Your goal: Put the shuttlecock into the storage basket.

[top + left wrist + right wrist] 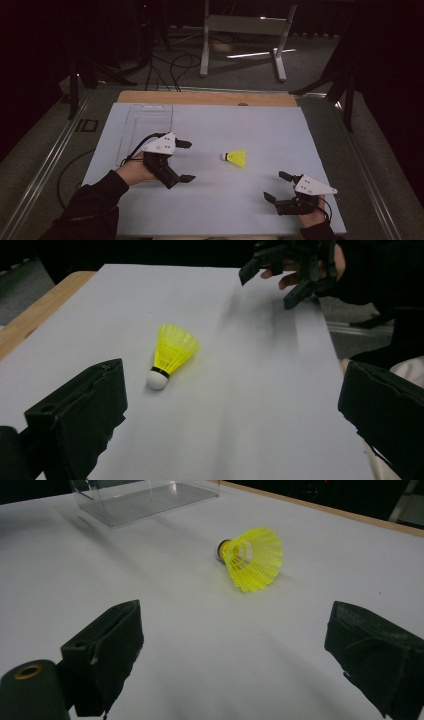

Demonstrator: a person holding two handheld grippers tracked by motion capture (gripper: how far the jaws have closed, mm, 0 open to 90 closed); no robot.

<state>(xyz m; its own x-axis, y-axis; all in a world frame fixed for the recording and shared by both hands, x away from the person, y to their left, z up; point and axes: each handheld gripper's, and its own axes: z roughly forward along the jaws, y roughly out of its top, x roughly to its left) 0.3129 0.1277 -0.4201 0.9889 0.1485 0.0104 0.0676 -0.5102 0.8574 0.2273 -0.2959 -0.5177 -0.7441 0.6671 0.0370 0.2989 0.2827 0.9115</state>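
Shuttlecock (236, 158) lying on its side near the middle of the white sheet (250, 125), clear of everything, cork nose toward the person's left and yellow skirt flaring toward the right. Long axis roughly across the table, tipped a little so the skirt end sits slightly nearer the person. Lies between the two tools: to the right of the left gripper (184, 161) and ahead and to the left of the right gripper (278, 185). Left gripper judged the nearer, roughly level with the cork and facing it nose-on; in the left gripper view the white cork (157, 380) sits just beyond the left-hand jaw, skirt pointing away. Right gripper farther off, well apart from the skirt's open mouth (255, 557), seen from the flared end in the right gripper view. Both grippers spread wide, jaws far apart, nothing between them, touching nothing but air above the sheet. Clear plastic tray (145, 125) lying at the far left of the sheet, beyond the left hand (135, 170), apparently empty. Likely call for the next move: a short advance from the left, jaws straddling the cork or the narrow neck across the axis, not the soft skirt, which would crush or slip.
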